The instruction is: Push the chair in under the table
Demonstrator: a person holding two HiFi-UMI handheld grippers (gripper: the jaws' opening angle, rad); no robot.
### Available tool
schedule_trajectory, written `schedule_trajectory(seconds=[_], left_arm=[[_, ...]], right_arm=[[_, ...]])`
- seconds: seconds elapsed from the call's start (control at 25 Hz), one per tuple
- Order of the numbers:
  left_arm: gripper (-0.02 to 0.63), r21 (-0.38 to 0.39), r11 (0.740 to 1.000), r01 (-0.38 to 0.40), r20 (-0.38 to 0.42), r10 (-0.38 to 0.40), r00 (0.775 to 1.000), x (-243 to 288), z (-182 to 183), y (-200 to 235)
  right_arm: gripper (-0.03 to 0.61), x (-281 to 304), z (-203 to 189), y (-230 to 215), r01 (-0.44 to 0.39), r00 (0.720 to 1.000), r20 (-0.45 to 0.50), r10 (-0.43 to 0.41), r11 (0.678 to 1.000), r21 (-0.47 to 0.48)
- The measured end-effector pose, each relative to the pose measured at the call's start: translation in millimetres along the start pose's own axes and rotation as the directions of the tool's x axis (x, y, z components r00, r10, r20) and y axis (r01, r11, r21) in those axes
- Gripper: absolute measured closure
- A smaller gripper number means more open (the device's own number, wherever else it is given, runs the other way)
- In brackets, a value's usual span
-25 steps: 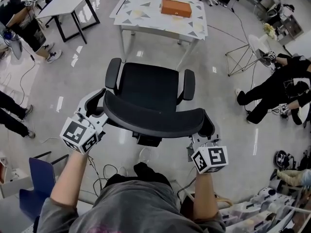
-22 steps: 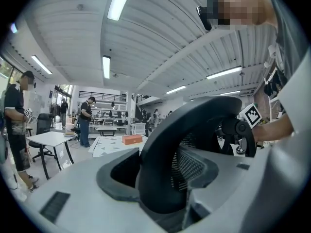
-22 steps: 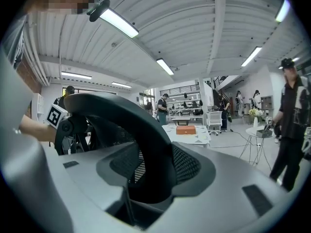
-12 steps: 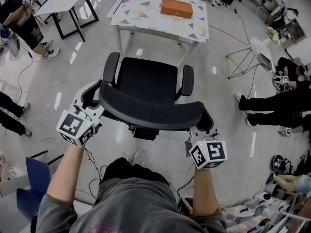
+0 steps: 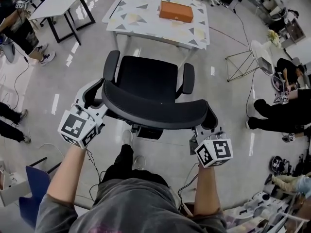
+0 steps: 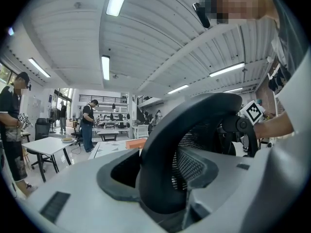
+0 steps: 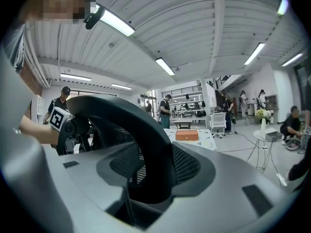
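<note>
Head view carries the layout. Glossy grey floor (image 5: 63, 81), white triangle-print surface (image 5: 146, 23) at the top, black office chair (image 5: 148, 79) on the floor on the near side of it. The seat faces the surface. Its front edge is near the surface's near edge, not under it. The person stands behind the chair, both arms out to the backrest rim (image 5: 155, 114).

The gripper views look the other way, up and along the room. They show ribbed ceiling, strip lights and people standing further back. They also show the jaw contact close up, which head view only gives from above.

Left tongs (image 6: 163, 178): jaws narrowed onto the left end of the backrest rim. The black rim and its mesh fill the gap, and the grey jaws press it from both sides. That's a pinch, no slack visible.

Right tongs (image 7: 148, 181): same on the right end. The rim runs between the jaws, which are clamped against it on both sides.

Each gripper view also looks across the backrest at the other hand. The right marker cube (image 6: 253, 111) shows in the left gripper view, and the left marker cube (image 7: 57, 119) in the right gripper view.

The orange box (image 5: 176, 11) sits on the surface, towards the far side. Both gripper views show it low, past the rim.
</note>
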State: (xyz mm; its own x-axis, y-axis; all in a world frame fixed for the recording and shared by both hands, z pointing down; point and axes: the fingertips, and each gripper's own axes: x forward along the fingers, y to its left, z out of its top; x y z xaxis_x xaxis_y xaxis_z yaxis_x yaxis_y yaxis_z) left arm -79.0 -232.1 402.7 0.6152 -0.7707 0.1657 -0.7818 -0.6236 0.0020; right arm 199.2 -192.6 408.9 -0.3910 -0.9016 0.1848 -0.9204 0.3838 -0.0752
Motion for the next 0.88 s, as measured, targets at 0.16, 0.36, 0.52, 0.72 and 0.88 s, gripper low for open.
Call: schedule_trajectory(seconds=[0.16, 0.36, 0.52, 0.72, 0.88], left_arm=[[0.379, 0.002, 1.000, 0.001, 0.012, -0.001, 1.000, 26, 5, 18], [0.379, -0.001, 1.000, 0.021, 0.013, -0.021, 1.000, 51, 8, 43], [0.379, -0.002, 0.999, 0.037, 0.013, -0.037, 0.999, 71, 12, 64], [0.379, 0.001, 0.999, 0.047, 0.008, -0.047, 0.999, 91, 17, 85], [0.379, 0.000, 0.999, 0.048, 0.009, -0.048, 0.999, 106, 19, 99]], right_arm=[[0.373, 28, 7, -14, 0.001, 1.000, 0.007, -0.001, 1.000, -0.005], [0.373, 58, 13, -23, 0.006, 1.000, 0.007, -0.006, 1.000, 0.002], [0.373, 83, 18, -28, 0.027, 1.000, 0.008, -0.027, 1.000, 0.003], [0.373, 108, 25, -35, 0.045, 0.999, 0.005, -0.045, 0.999, 0.005], [0.373, 128, 29, -41, 0.066, 0.998, 0.006, -0.066, 0.998, -0.004]])
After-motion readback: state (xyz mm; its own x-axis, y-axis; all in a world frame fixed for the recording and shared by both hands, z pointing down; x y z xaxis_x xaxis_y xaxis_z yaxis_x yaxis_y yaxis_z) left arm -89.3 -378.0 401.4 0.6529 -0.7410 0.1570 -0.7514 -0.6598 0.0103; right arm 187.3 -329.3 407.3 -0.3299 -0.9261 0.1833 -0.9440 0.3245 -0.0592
